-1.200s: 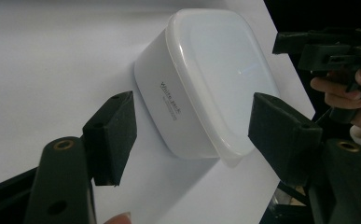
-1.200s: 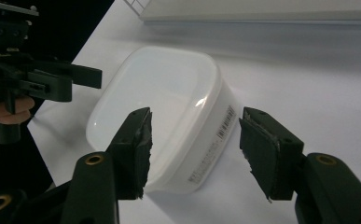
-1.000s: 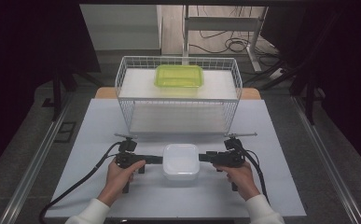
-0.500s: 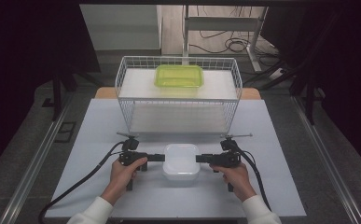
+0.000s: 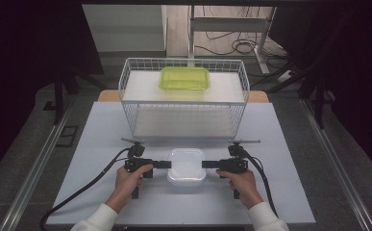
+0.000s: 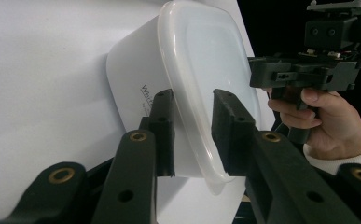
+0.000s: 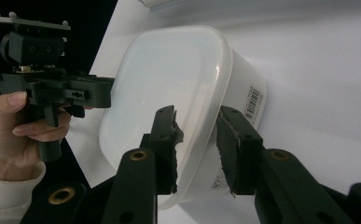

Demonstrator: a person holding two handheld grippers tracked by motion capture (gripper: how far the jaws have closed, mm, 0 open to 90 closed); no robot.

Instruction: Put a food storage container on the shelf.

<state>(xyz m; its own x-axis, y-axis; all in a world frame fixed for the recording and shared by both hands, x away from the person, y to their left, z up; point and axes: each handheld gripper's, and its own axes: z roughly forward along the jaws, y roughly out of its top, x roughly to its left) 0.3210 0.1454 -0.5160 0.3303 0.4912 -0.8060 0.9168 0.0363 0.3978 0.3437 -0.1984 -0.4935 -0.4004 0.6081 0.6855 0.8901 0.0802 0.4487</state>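
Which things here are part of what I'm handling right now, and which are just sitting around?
In hand:
white lidded container, its rim between the jaws of both tools
left tool, jaws just closing
right tool, jaws just closing

Lying about:
wire basket
green container on top of it
table

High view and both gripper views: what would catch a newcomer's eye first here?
The white lidded plastic container sits at the near middle of the pale grey table, with the left gripper and right gripper at its opposite sides. Their jaws have just been closing with the lid's rim between them, one jaw above and one below. Behind stands a white wire basket carrying a lime-green plastic container.
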